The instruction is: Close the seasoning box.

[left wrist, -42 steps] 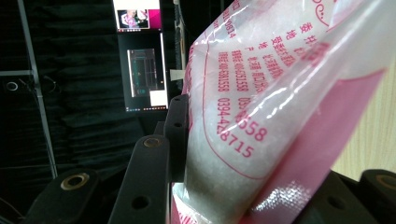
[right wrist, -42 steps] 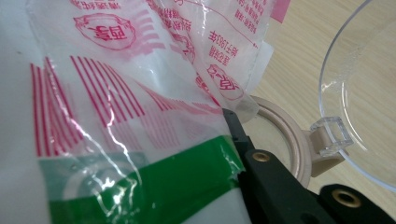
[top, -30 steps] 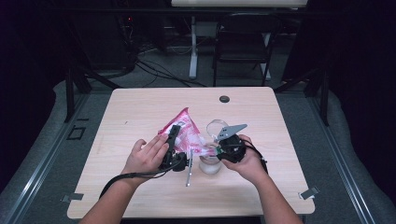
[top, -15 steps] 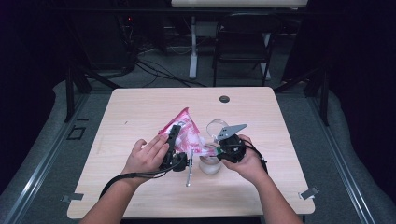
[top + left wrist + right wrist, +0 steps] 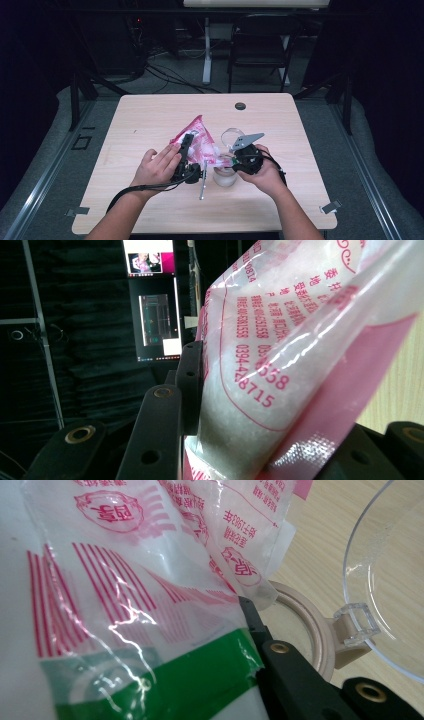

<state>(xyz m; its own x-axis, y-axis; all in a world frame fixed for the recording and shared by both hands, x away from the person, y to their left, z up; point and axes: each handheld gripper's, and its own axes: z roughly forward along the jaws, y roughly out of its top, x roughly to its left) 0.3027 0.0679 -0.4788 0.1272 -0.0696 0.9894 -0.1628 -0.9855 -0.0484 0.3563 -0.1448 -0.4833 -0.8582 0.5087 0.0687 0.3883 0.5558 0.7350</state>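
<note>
A pink-and-white plastic bag (image 5: 200, 142) of white granules is held over the table between both grippers. My left gripper (image 5: 188, 141) is shut on the bag's left side; in the left gripper view the bag (image 5: 280, 365) bulges between the jaws, the right one mostly hidden. My right gripper (image 5: 224, 159) is shut on the bag's lower right corner; in the right gripper view the crinkled bag (image 5: 125, 580) covers one jaw. Just below that corner stands a clear jar (image 5: 224, 176), its hinged clear lid (image 5: 231, 135) swung open. The jar's beige rim (image 5: 306, 625) and the lid (image 5: 390, 580) lie beside the jaw.
A thin metal spoon (image 5: 202, 187) lies on the wooden table (image 5: 150, 115) between the hands. A small black round disc (image 5: 240, 106) sits near the far edge. A chair (image 5: 260, 45) and cables stand on the floor beyond.
</note>
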